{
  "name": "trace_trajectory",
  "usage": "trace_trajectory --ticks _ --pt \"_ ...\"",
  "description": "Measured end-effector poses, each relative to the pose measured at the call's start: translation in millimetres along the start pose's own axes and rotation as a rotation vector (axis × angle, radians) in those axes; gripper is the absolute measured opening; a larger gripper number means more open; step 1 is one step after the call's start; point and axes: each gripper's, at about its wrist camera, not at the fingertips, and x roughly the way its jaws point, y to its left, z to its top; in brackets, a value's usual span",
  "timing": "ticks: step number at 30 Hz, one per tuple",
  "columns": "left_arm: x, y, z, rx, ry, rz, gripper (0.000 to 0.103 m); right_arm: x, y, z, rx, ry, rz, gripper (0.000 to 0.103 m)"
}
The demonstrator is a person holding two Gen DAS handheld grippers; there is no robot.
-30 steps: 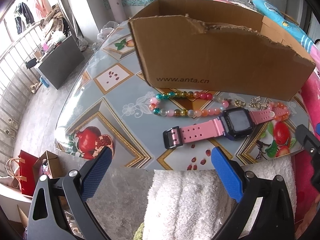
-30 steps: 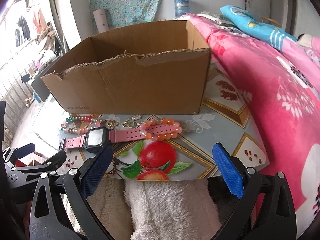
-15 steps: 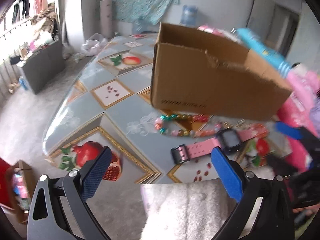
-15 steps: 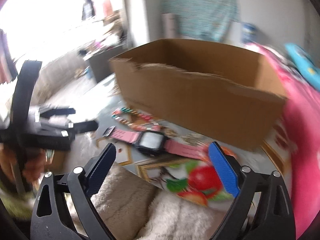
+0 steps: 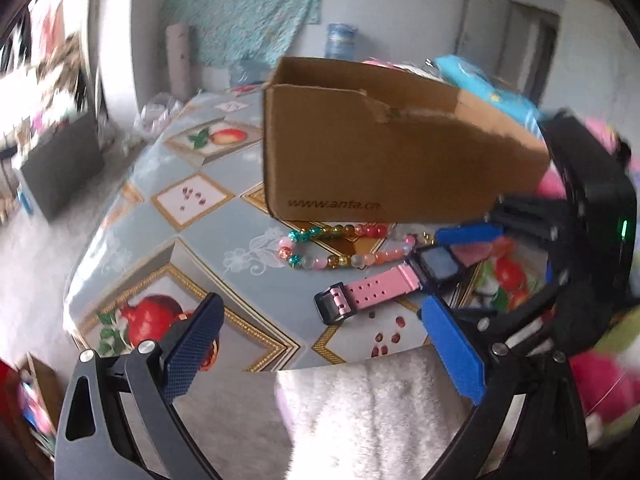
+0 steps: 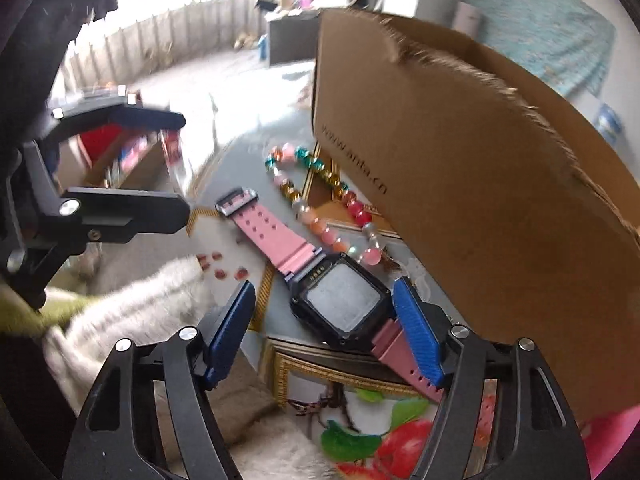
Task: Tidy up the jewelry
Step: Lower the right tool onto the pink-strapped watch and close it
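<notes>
Right gripper [image 6: 324, 320] tilted steeply down over tabletop [image 6: 224, 168], jaws closing around pink watch [image 6: 340, 304]. Watch face lying flat between the blue pads: right pad just beside or touching the case edge, cannot tell which; left pad still apart from it, bare tabletop showing in the gap. Buckle strap running out ahead of the jaws and to the left; other strap passing back under the right pad.

Bead bracelet [image 6: 320, 196] ahead of the jaws, just beyond the watch, lying along the foot of cardboard box [image 6: 460, 184]. Box upright, close on the right of the jaws, torn top edge, printed web address on the near wall.

Left gripper [image 5: 320, 344] well short of the jewelry, jaws wide apart, nothing between them but tabletop edge and a white fleecy cloth [image 5: 372, 412]. Watch and bracelet ahead of its jaws and to the right, box behind them.
</notes>
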Motion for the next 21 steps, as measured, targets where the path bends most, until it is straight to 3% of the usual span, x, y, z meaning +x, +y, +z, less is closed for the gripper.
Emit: trace_trajectory --ticks 1,2,13,21 --pt "0.7 -5.4 -1.8 0.044 -0.004 0.01 0.095 -0.2 -3.4 1.2 0.001 0.01 0.005 0.05" --pt "1.6 -10.9 -3.1 0.089 -0.005 0.019 0.091 0.4 -9.1 2.9 0.013 0.019 0.032 0.049" --pt "26.2 -52.3 -10.1 0.427 0.006 0.053 0.059 12.2 -69.7 7.3 0.212 0.072 0.396 0.048" --pt "46.8 -65.0 -11.3 0.56 0.02 0.118 0.033 8.8 -63.9 4.8 0.225 0.065 0.5 0.048"
